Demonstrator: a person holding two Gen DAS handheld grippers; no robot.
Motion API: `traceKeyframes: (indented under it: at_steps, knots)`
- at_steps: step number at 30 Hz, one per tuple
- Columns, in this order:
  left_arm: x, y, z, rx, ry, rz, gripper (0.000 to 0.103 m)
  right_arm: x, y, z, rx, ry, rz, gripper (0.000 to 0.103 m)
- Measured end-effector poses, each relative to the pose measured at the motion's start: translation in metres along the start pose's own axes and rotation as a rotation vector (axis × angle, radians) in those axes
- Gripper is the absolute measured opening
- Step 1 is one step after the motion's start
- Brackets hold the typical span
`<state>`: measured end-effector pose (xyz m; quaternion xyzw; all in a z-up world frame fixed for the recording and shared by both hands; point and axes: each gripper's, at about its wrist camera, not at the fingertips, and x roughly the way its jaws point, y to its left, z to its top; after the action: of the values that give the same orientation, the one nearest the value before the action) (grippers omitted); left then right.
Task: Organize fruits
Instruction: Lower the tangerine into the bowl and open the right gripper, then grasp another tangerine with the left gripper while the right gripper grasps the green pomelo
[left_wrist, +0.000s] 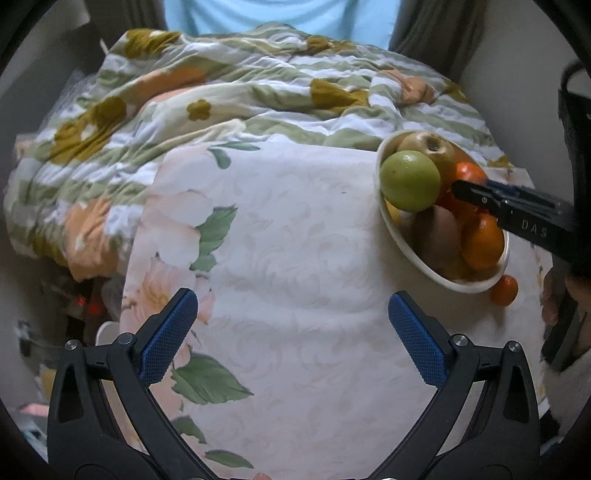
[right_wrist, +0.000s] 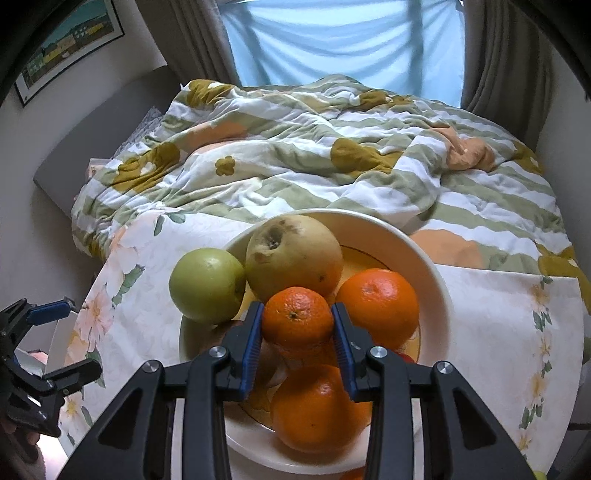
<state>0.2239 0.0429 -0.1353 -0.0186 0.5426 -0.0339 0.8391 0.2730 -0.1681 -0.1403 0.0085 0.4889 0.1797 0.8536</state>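
You are clamping the right hand-held gripper (right_wrist: 297, 325) on a small mandarin (right_wrist: 297, 319) at the lower centre of the right wrist view, pads on its two sides so it should come out without disturbing the pile in the cream bowl (right_wrist: 436, 280). Your left hand-held gripper (left_wrist: 291, 317) is hanging spread apart and empty over the floral tablecloth (left_wrist: 295, 229), probably freeing it for the next fruit.
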Motion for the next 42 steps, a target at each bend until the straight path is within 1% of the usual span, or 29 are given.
traceKeyframes:
  at_steps: [2, 3, 4, 5, 6, 7, 9, 13, 17, 19, 24, 27, 30, 32, 35, 39, 42]
  knots:
    - [0.003, 0.005, -0.001, -0.017, 0.013, -0.011, 0.103, 0.001, 0.001, -0.001, 0.002, -0.005, 0.01, 0.052]
    - [0.005, 0.006, -0.002, -0.018, 0.017, -0.009, 0.103, 0.0, 0.002, -0.001, 0.002, -0.007, 0.022, 0.065]
    - [0.005, 0.006, -0.003, -0.015, 0.021, -0.006, 0.103, 0.0, 0.002, -0.001, 0.002, -0.01, 0.024, 0.07]
    - [0.005, 0.006, -0.003, -0.008, 0.023, 0.003, 0.103, -0.002, 0.004, -0.002, -0.001, -0.017, 0.017, 0.073]
    - [0.004, 0.005, -0.004, 0.0, 0.023, 0.015, 0.103, -0.004, 0.005, -0.002, -0.004, -0.025, 0.011, 0.08]
    - [0.004, 0.004, -0.003, 0.006, 0.022, 0.022, 0.103, -0.006, 0.006, -0.003, -0.005, -0.032, 0.009, 0.091]
    - [-0.001, 0.003, -0.003, 0.017, 0.011, 0.029, 0.103, -0.01, 0.007, -0.004, -0.002, -0.041, 0.013, 0.103]
    - [-0.014, 0.002, -0.001, 0.007, -0.011, 0.015, 0.103, -0.024, 0.007, -0.006, 0.006, -0.066, 0.001, 0.103]
    - [-0.033, -0.002, 0.002, 0.018, -0.056, 0.003, 0.103, -0.051, 0.002, -0.009, 0.047, -0.107, 0.015, 0.103]
    - [-0.043, -0.006, 0.003, 0.033, -0.072, 0.001, 0.103, -0.064, 0.0, -0.012, 0.067, -0.101, 0.022, 0.103]
    - [-0.065, -0.018, 0.009, 0.082, -0.102, -0.017, 0.103, -0.102, -0.006, -0.021, 0.1, -0.123, -0.062, 0.103]
    - [-0.08, -0.027, 0.014, 0.106, -0.134, -0.021, 0.103, -0.128, -0.018, -0.03, 0.128, -0.149, -0.091, 0.103]
    - [-0.095, -0.043, 0.016, 0.125, -0.173, -0.057, 0.103, -0.154, -0.036, -0.043, 0.161, -0.162, -0.121, 0.103]
    - [-0.1, -0.057, 0.016, 0.138, -0.186, -0.068, 0.103, -0.166, -0.046, -0.05, 0.177, -0.164, -0.14, 0.103]
    - [-0.103, -0.079, 0.012, 0.148, -0.196, -0.089, 0.103, -0.185, -0.062, -0.065, 0.179, -0.175, -0.19, 0.103]
    - [-0.099, -0.114, 0.003, 0.156, -0.188, -0.075, 0.103, -0.204, -0.084, -0.085, 0.146, -0.177, -0.271, 0.103]
    - [-0.093, -0.14, -0.006, 0.147, -0.176, -0.077, 0.103, -0.21, -0.099, -0.098, 0.126, -0.177, -0.3, 0.103]
